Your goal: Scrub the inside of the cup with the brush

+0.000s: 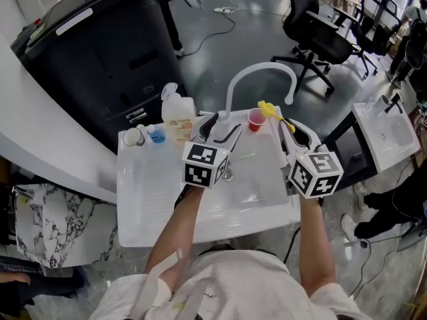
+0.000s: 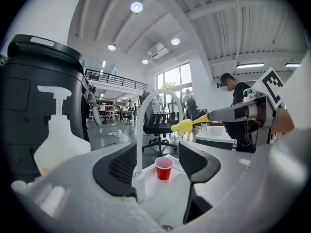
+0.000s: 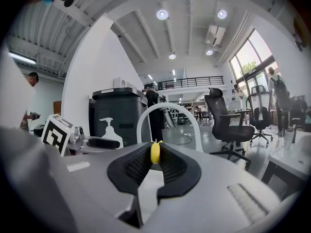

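Note:
A small red cup (image 1: 255, 119) (image 2: 164, 168) stands upright on the sink's far rim beside the white faucet (image 1: 260, 79). My left gripper (image 1: 222, 131) (image 2: 156, 166) hovers over the sink just left of the cup, open, nothing between its pads; the cup shows beyond the gap. My right gripper (image 1: 288, 127) (image 3: 155, 161) is shut on the yellow brush (image 1: 270, 111) (image 3: 155, 152), whose yellow head (image 2: 182, 125) pokes out toward the faucet, above and right of the cup.
A white sink basin (image 1: 253, 185) with a draining board (image 1: 150, 199) lies below both grippers. A soap pump bottle (image 1: 177, 115) (image 2: 58, 140), a blue-filled cup (image 1: 157, 135) and a clear cup (image 1: 133, 137) stand at the back left. A black bin (image 1: 100, 52) and office chairs (image 1: 313, 35) stand beyond.

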`<state>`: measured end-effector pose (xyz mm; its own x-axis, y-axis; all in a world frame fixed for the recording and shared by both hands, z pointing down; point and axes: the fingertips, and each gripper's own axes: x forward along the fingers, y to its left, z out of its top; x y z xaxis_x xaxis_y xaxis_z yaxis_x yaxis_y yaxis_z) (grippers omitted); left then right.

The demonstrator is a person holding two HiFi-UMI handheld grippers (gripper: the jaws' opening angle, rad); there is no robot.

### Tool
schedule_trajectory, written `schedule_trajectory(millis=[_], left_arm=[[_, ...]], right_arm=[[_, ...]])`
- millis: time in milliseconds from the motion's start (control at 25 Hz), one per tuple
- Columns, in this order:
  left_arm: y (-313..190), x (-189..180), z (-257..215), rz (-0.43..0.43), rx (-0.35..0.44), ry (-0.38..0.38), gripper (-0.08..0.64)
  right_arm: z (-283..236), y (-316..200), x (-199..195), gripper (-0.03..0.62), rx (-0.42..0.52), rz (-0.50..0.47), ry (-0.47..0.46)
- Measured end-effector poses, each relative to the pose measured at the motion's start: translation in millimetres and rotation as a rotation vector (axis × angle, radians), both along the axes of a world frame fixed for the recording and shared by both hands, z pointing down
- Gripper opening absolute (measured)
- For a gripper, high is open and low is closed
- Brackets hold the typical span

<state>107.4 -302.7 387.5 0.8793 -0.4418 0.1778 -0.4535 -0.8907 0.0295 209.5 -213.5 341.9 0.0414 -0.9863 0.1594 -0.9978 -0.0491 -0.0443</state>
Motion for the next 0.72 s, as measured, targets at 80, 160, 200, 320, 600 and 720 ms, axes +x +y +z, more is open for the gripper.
schedule_trajectory(millis=[80,160,200,320,600,720], left_arm=[[-1.3,3.6,1.1,0.006,-0.001,0.003,0.276],[-2.9,8.0,3.4,0.009,-0.006,0.007,0.276],[-3.1,10.7,5.0,0.010,-0.008,0.007,0.276],[-1.3,20.4,11.8,0.009,-0.014,0.008,0.285],[0.5,50.8,33.9,-0.024,-0.055,0.019,0.302],[-0.8,65.0,39.5,-0.056,-0.064,0.040,0.316]], right_arm=[[-0.2,-3.3,1.7,0.036,-0.002,-0.002,0.003],[-0.5,-6.1,5.0,0.037,-0.002,-0.006,0.005],[-0.5,-6.9,7.3,0.037,-0.002,-0.008,0.006],[1.0,-6.5,16.1,0.036,-0.005,-0.023,0.010],[8.3,-6.6,44.9,0.036,-0.024,-0.077,0.004],[9.0,-8.8,55.0,0.036,-0.027,-0.116,0.002]])
